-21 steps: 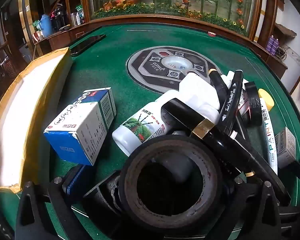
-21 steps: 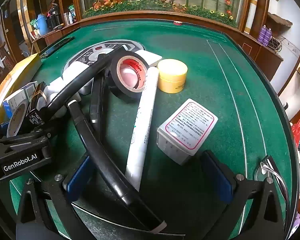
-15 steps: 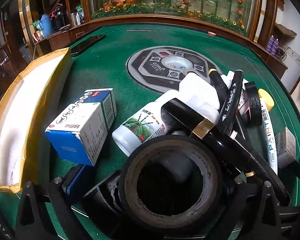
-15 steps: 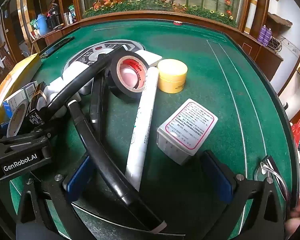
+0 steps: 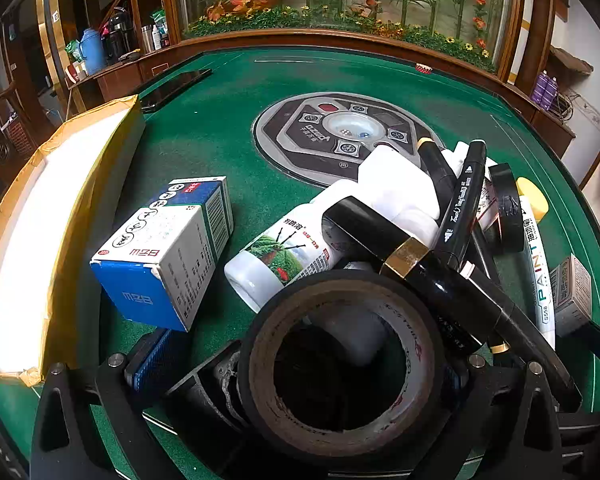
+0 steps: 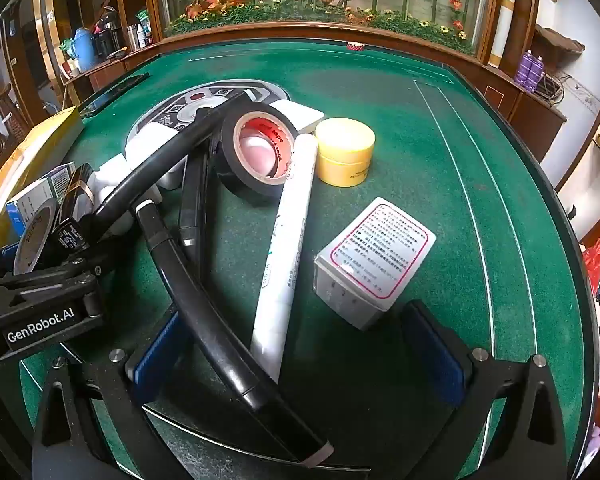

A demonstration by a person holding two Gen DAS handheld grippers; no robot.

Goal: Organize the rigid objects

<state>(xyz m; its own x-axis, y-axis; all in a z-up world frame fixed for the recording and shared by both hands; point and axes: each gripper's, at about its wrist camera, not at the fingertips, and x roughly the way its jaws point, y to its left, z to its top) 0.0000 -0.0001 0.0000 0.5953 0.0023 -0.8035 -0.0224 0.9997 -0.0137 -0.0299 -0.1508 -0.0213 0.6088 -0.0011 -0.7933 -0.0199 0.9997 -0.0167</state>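
A pile of small objects lies on the green table. In the left wrist view a black tape roll (image 5: 340,364) fills the space between my left gripper's (image 5: 300,364) blue pads; the right pad is hidden, so a grip cannot be confirmed. Beyond it lie a white bottle (image 5: 284,256), black markers (image 5: 428,276) and a blue-white box (image 5: 164,256). In the right wrist view my right gripper (image 6: 296,360) is open around a white paint pen (image 6: 288,240) and a black marker (image 6: 204,312). A white box (image 6: 374,258) lies just ahead of its right pad.
An open cardboard box (image 5: 40,232) with white lining stands at the left. A yellow jar (image 6: 345,151) and a second black tape roll (image 6: 256,150) sit further back. The table's round control panel (image 5: 340,132) is in the middle. A phone (image 5: 176,84) lies far left.
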